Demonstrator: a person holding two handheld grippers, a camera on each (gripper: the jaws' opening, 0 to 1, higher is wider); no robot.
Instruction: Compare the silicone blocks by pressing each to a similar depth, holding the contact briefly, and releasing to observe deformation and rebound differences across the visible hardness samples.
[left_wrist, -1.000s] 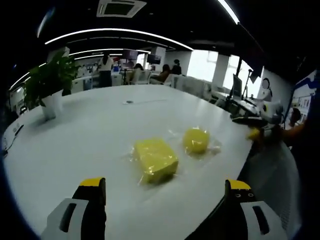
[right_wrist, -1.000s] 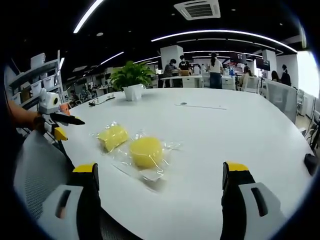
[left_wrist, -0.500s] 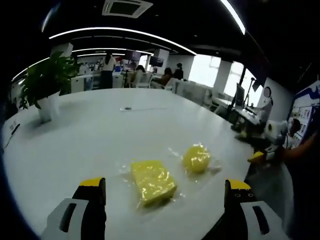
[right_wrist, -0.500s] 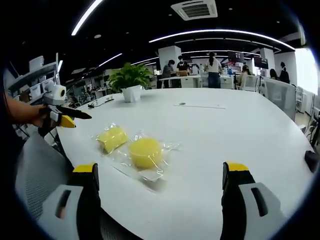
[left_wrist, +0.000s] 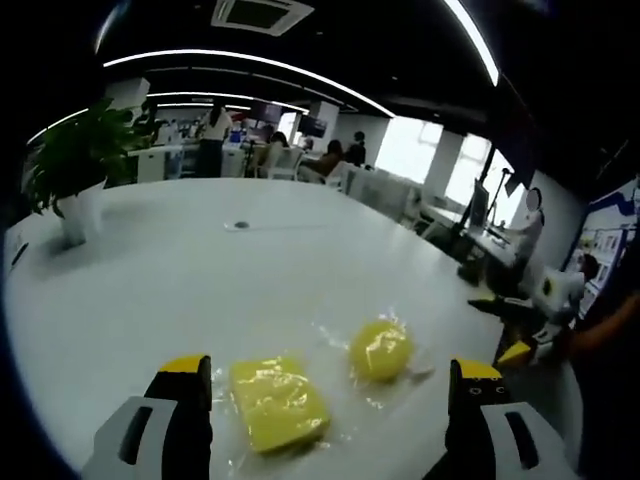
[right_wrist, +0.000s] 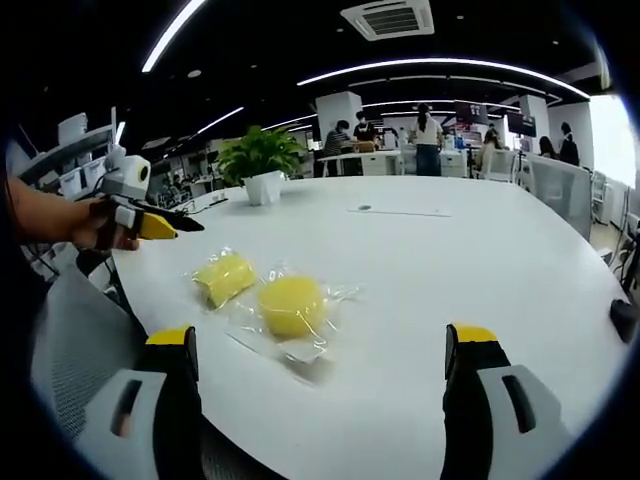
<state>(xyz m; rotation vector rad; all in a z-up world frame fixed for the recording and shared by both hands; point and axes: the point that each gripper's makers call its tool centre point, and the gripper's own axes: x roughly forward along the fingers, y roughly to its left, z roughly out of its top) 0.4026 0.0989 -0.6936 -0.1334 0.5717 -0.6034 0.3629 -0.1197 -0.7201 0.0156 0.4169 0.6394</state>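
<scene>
A wide white counter (right_wrist: 480, 260) carries two yellow silicone pieces, each sealed in clear plastic wrap. In the left gripper view the rectangular block (left_wrist: 278, 402) lies near the counter's close edge, just ahead of that view's left jaw, and the round block (left_wrist: 381, 349) sits just beside it to the right, apart from it though their wrappers nearly meet. The left gripper (left_wrist: 330, 385) stands with its jaws spread wide, holding nothing, above the near rim of the counter.

In the right gripper view the round block (right_wrist: 291, 304) is the nearer one and the rectangular block (right_wrist: 225, 275) lies just beyond it to the left. Both rest close to the curved left edge of the counter, where a grey mesh chair back (right_wrist: 75, 345) stands. The right gripper (right_wrist: 320, 370) is also spread wide and empty, well back from the blocks. From the left of this view a hand (right_wrist: 95, 225) holds the left gripper over the counter's edge, near the rectangular block but not touching it.

Beyond the blocks the counter runs bare and open toward a potted plant (right_wrist: 262, 160) at its far side.
</scene>
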